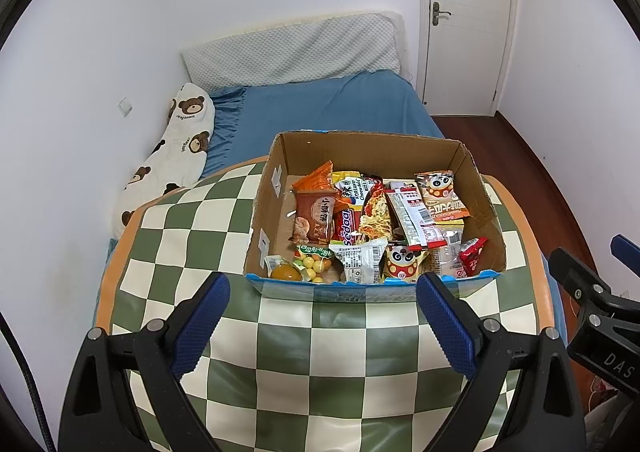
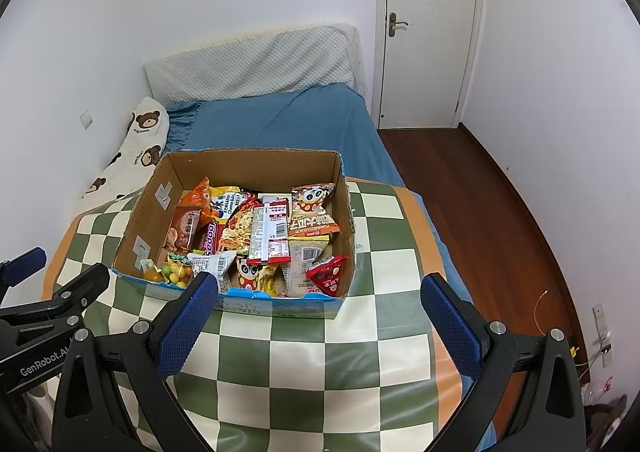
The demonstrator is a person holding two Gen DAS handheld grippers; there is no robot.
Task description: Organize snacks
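A cardboard box [image 1: 372, 156] with a blue outer rim stands on a green-and-cream checkered cloth [image 1: 320, 364]; it also shows in the right wrist view [image 2: 256, 166]. It holds several snack packets: a brown packet [image 1: 314, 218], a red Sedaap packet [image 1: 348, 226], a panda packet [image 1: 440, 194] and a bag of coloured balls [image 1: 314, 264]. My left gripper [image 1: 324, 316] is open and empty, just in front of the box. My right gripper [image 2: 320, 316] is open and empty, also in front of the box [image 2: 256, 166].
The cloth [image 2: 320, 372] covers a round surface with an orange border. Behind it is a bed with a blue sheet [image 1: 332, 104], a grey pillow [image 1: 292, 48] and a bear-print pillow [image 1: 180, 148]. A white door [image 2: 428, 28] and wooden floor [image 2: 472, 192] are on the right.
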